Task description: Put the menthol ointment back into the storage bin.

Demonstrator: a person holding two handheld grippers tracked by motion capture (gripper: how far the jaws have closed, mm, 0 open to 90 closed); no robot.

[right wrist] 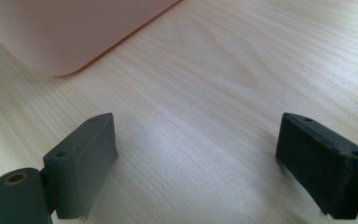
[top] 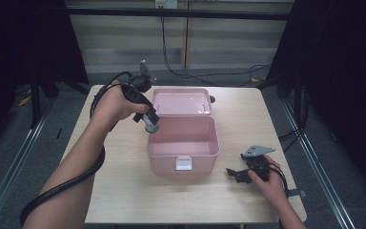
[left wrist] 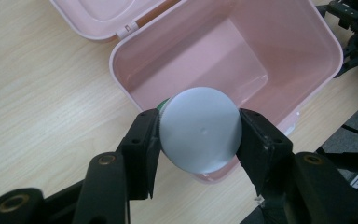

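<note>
Right now your left gripper (left wrist: 199, 135) has its two black pads pressed against opposite sides of a round grey lid (left wrist: 200, 134), with a sliver of green showing just behind the lid's left edge. What the lid belongs to is hidden behind it, so you cannot tell more about the object than that cap and the bit of green. In the high view the same gripper (top: 149, 125) hangs off the table, pointing down, and the held piece sits right at the left rear corner of the pink box (top: 183, 143), over its rim. From the left gripper view the lid lies partly over the box's near corner and partly over the open inside, which is bare pink all the way down. The box's flat pink cover (top: 181, 101) is swung open and lies back behind the box on the wooden table (top: 124, 191), joined by a white hinge piece. A white latch (top: 183, 164) sits on the front wall of the box.

Your right gripper (right wrist: 196, 158) has its jaws spread wide with nothing but bare wood grain between them; the pink wall of the box shows at the top left of that view. In the high view this gripper (top: 233, 174) rests low on the table to the right of the box, near its front corner and apart from it, your hand wrapped around its body.
</note>
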